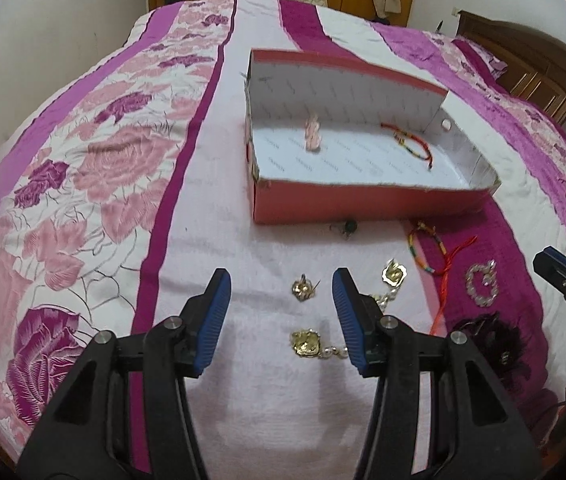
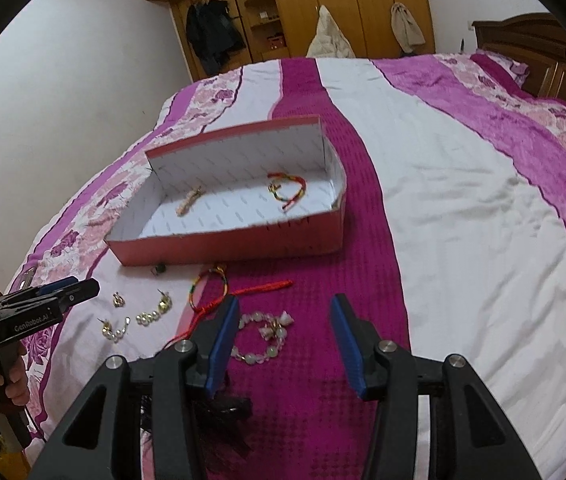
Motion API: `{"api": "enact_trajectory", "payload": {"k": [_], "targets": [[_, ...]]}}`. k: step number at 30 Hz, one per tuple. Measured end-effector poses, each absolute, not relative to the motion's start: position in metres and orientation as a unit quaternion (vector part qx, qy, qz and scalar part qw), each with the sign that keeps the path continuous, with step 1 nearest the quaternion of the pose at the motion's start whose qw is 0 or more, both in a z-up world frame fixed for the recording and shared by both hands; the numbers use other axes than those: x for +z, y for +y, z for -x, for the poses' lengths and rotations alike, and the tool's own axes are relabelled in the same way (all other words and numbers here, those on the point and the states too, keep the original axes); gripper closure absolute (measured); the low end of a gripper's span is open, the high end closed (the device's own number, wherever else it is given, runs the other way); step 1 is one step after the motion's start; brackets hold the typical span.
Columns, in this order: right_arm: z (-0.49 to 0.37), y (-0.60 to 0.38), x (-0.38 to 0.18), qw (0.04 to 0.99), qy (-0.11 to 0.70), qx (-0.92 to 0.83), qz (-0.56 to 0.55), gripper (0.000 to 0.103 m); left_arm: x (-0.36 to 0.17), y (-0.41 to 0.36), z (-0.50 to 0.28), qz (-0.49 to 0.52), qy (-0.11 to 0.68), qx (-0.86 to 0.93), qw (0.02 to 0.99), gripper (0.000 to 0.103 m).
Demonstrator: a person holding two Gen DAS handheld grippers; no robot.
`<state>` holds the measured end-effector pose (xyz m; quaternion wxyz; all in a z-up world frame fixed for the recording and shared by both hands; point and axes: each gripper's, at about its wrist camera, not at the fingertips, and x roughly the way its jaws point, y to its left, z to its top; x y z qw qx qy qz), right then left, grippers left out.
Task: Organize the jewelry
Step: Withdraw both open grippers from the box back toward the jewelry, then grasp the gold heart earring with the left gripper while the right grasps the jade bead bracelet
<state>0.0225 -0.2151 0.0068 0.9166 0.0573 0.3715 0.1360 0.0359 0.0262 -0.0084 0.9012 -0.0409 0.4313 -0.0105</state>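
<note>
A red box (image 1: pixel 363 202) with a white inside lies on the bed; it also shows in the right wrist view (image 2: pixel 223 249). Inside lie a pink clip (image 1: pixel 312 133) and a coloured cord bracelet (image 1: pixel 413 140). In front of the box lie gold earrings (image 1: pixel 303 286), pearl-drop earrings (image 1: pixel 306 343), a dark ring (image 1: pixel 349 226), a second cord bracelet (image 1: pixel 429 248) and a clear bead bracelet (image 2: pixel 261 338). My left gripper (image 1: pixel 281 288) is open above the earrings. My right gripper (image 2: pixel 285 312) is open over the bead bracelet.
A pink and magenta floral bedspread (image 2: pixel 463 200) covers the bed. A dark feathery hair piece (image 1: pixel 491 340) lies near the bead bracelet. Wooden wardrobes (image 2: pixel 343 4) stand behind the bed, a headboard (image 2: pixel 531 52) at the right.
</note>
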Motion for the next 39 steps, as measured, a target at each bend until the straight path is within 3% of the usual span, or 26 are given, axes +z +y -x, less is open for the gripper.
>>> {"api": "enact_trajectory", "payload": {"k": [9,16,24,28,39], "targets": [[-0.026,-0.217,-0.011,0.906,0.396,0.134,-0.064,0.053,-0.025,0.021,-0.042,0.028,0.444,-0.02,0.896,0.06],[-0.027,-0.215,-0.018,0.902,0.405,0.136,-0.067,0.053,-0.035,0.017,-0.048,0.024,0.454,-0.031,0.89,0.078],[-0.031,-0.216,-0.022,0.896,0.415,0.138,-0.069,0.053,-0.04,0.016,-0.05,0.018,0.451,-0.029,0.892,0.079],[-0.032,-0.214,-0.027,0.892,0.423,0.143,-0.07,0.053,-0.04,0.016,-0.052,0.022,0.448,-0.034,0.893,0.095],[-0.04,-0.207,-0.041,0.878,0.446,0.154,-0.08,0.056,-0.031,0.024,-0.045,0.057,0.439,-0.045,0.895,0.095]]}}
